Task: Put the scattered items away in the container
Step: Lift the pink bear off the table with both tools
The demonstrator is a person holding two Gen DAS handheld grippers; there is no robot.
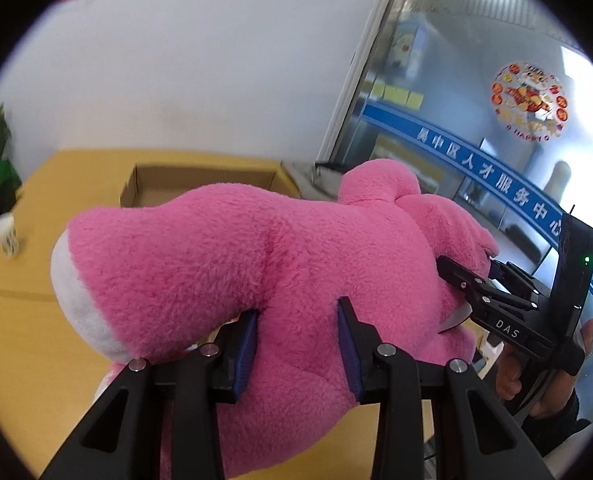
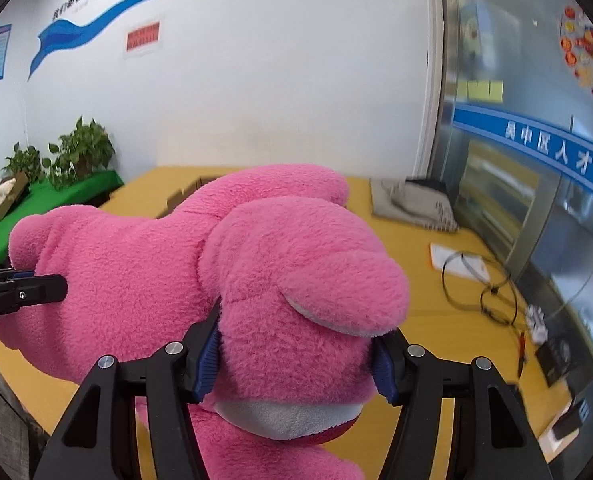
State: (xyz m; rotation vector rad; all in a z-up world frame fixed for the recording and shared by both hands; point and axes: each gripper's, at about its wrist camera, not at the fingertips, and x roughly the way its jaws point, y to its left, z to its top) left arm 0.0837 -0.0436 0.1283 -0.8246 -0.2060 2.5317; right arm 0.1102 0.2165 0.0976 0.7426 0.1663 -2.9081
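Both grippers, left gripper [image 1: 296, 344] and right gripper [image 2: 296, 360], clamped deep into soft, light, squashy pink plush toy [image 1: 256, 256], cardboard box [image 1: 200, 184] beyond.

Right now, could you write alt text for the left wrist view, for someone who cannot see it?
A pink plush toy is clamped between the left gripper, with the right gripper gripping its far side. Behind it, an open cardboard box sits on a yellow table.

White wall [image 2: 256, 92] w/ blue stripe, glass partition [image 2: 528, 184] at right, yellow table [image 2: 436, 320].
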